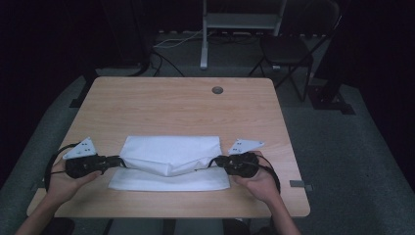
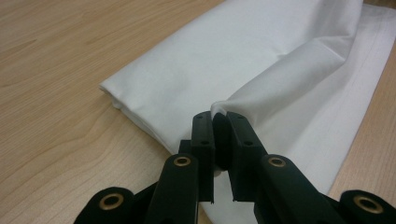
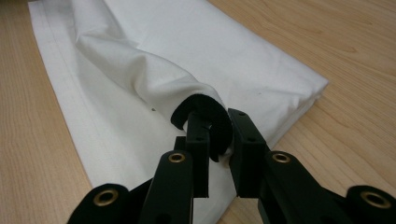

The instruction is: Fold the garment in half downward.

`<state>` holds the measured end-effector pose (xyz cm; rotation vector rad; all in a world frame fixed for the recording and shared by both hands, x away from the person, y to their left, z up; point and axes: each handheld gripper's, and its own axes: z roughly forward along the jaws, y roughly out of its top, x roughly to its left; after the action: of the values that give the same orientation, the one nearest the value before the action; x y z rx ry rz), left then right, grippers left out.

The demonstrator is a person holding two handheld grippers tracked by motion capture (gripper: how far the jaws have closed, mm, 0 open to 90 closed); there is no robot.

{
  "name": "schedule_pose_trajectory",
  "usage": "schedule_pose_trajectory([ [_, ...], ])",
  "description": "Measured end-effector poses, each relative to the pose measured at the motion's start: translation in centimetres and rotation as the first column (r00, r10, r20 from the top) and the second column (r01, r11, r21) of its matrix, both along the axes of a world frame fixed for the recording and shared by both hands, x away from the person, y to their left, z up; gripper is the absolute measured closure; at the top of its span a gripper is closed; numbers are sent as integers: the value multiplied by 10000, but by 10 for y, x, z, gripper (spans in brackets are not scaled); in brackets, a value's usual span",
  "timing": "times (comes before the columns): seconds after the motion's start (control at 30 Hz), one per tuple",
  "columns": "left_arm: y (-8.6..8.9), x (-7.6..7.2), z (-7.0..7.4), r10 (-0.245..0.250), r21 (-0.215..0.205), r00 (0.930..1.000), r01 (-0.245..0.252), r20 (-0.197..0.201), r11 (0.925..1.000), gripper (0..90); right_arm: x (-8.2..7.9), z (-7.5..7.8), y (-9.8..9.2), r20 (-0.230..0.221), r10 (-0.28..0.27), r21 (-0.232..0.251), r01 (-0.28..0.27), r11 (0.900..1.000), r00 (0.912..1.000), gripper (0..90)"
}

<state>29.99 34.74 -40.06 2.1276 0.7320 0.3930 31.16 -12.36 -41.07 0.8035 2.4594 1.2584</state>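
Note:
A folded white cloth [image 1: 169, 161] lies on the wooden table [image 1: 176, 105], near its front edge. My left gripper [image 1: 119, 160] is shut on the cloth's left edge; in the left gripper view [image 2: 219, 116] the jaws pinch a raised fold of the white cloth [image 2: 261, 70]. My right gripper [image 1: 214, 161] is shut on the right edge; in the right gripper view [image 3: 212, 126] a black pad curls over the pinched fold of the cloth [image 3: 154, 70]. The top layer is lifted a little between the two grippers, and a lower layer stays flat on the table.
A small round grommet [image 1: 218, 90] sits in the table near its far edge. A dark folding chair [image 1: 288, 49] and a white stand [image 1: 242, 22] are on the floor behind the table. Bare wood surrounds the cloth.

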Motion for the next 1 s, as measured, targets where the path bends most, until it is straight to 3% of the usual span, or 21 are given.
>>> schedule_pose_trajectory([
  [1.0,1,-16,-2,-175,-26,9998,175,47,9998,824,-16,-4,-4,-12,168,-87,-168,9998,9999,798],
])
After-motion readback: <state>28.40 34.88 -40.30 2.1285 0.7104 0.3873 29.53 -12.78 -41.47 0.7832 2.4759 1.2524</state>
